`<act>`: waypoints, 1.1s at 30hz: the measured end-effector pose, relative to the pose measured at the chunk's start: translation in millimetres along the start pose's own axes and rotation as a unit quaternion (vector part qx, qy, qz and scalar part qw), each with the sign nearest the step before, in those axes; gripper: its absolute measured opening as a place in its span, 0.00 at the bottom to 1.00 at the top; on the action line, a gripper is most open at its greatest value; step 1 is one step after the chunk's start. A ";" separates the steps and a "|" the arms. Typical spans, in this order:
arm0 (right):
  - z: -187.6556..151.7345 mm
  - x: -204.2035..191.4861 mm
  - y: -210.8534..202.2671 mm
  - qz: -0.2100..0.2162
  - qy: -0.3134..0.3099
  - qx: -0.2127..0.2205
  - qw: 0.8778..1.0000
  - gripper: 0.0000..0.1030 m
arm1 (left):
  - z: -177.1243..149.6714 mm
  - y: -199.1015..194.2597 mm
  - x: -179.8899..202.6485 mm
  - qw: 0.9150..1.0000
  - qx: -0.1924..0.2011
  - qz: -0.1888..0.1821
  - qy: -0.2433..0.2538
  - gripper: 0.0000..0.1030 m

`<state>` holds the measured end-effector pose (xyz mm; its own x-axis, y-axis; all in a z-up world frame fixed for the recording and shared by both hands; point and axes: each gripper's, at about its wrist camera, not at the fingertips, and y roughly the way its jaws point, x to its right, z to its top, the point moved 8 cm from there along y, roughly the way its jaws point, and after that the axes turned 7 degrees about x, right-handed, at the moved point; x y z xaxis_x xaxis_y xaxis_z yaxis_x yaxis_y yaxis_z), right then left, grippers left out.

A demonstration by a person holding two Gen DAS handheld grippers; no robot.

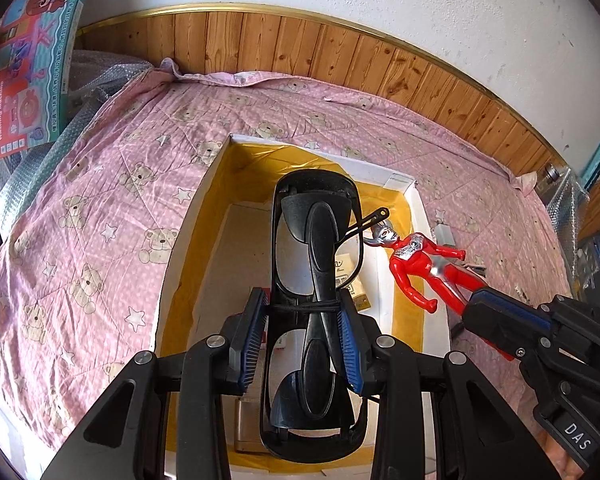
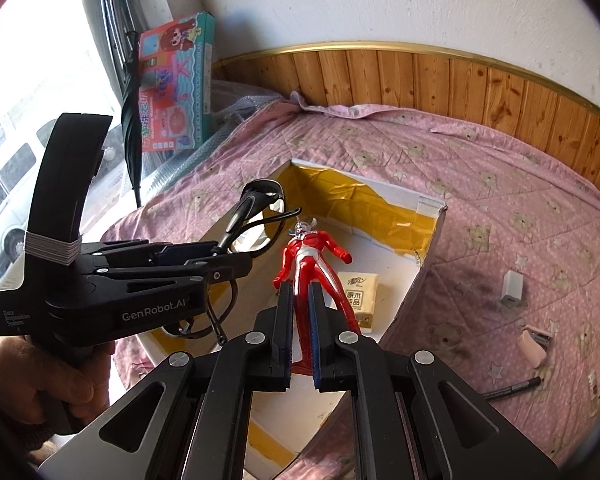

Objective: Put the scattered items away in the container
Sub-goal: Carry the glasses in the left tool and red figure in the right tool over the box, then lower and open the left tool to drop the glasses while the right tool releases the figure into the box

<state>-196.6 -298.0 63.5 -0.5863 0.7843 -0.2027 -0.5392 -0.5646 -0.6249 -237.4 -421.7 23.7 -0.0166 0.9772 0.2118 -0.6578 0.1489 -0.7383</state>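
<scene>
I hold 2 things over the box point(image 1: 400, 184), my left claw point(image 1: 304, 344) pinching glasses point(image 1: 316, 280), my right claw point(image 2: 300, 336) pinching a toy point(image 2: 312, 264), and next I let go.

Bright daylight from the blown-out window point(image 2: 16, 120); sharp centres, fisheye-curved, dark-vignetted edges.

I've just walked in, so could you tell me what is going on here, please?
A person is tidying things off a bed into a box. The left gripper is shut on a pair of sunglasses above the box, and the right gripper is shut on the legs of a red toy figure. A tissue pack already lies inside the box.
</scene>
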 end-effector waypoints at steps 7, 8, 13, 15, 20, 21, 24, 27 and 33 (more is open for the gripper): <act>4.7 10.0 19.9 -0.002 -0.007 -0.016 1.000 0.07 | 7.5 20.9 5.1 0.999 -0.028 -0.004 0.017 0.35; 5.3 10.6 23.4 -0.002 -0.008 -0.019 1.000 0.07 | 8.1 24.0 5.6 0.999 -0.032 -0.005 0.019 0.35; 9.2 14.4 39.8 -0.006 -0.019 -0.033 0.999 0.07 | 11.1 38.8 4.8 0.999 -0.049 0.001 0.025 0.35; 9.6 16.1 46.1 -0.008 -0.024 -0.039 0.999 0.07 | 11.9 43.6 3.4 0.998 -0.055 0.001 0.024 0.35; 9.3 21.3 64.0 -0.014 -0.034 -0.059 0.998 0.07 | 14.7 53.8 1.6 0.998 -0.064 -0.001 0.016 0.35; 8.7 22.1 67.4 -0.015 -0.036 -0.065 0.997 0.07 | 15.6 56.3 0.8 0.998 -0.066 -0.003 0.013 0.35; 6.7 24.4 76.8 -0.018 -0.044 -0.079 0.996 0.08 | 18.9 63.0 -0.9 0.997 -0.071 -0.004 0.003 0.35; 2.6 24.8 85.4 -0.016 -0.049 -0.097 0.994 0.08 | 22.9 68.6 -2.2 0.997 -0.075 -0.006 -0.002 0.35; -3.4 22.7 96.7 0.004 -0.034 -0.124 0.992 0.08 | 28.2 82.7 -1.1 0.996 -0.089 -0.013 -0.011 0.35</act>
<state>-260.0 -334.0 -4.1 -0.6341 0.7560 -0.1625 -0.3746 -0.4841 -0.7908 -313.0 -414.7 -19.6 -0.0197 0.9695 0.2445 -0.5144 0.1998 -0.8339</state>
